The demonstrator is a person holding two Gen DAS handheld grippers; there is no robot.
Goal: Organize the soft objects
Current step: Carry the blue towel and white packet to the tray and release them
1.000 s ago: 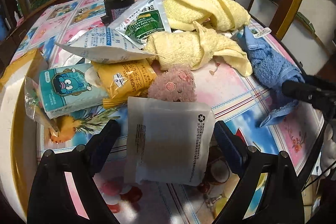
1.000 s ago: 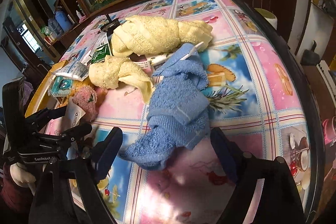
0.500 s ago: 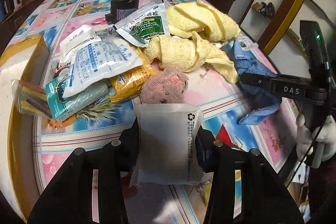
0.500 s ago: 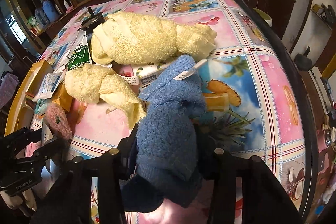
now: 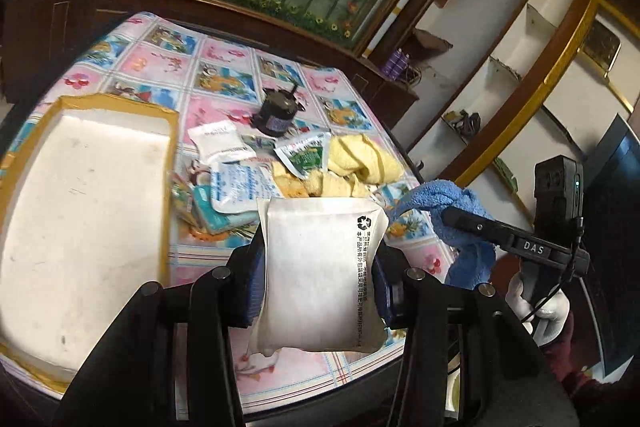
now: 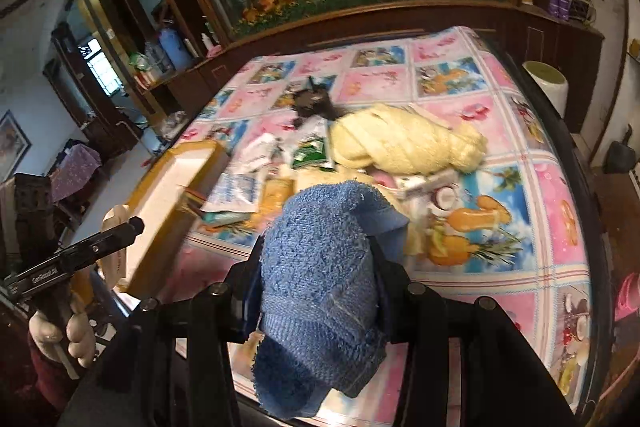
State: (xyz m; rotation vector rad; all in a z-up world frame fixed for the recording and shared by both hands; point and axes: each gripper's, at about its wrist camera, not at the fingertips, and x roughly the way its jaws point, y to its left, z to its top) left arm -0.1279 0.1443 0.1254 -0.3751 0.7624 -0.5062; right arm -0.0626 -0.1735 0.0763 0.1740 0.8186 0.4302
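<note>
The white foam tray with yellow-taped rim (image 5: 84, 211) lies bare across 9 o'clock of the left view. At 12 o'clock, the packet pile (image 5: 236, 183), rolled pale-yellow towels (image 5: 360, 163) and a black cylindrical motor (image 5: 278, 113) crowd the centre of the fruit-print surface (image 5: 168, 63), leaving no gap between them. In the right view, surface from 1 to 4 o'clock lies bare (image 6: 552, 195). The white sealed pouch (image 5: 320, 275) and blue terry towel (image 6: 320, 283) block each camera's 6 o'clock
</note>
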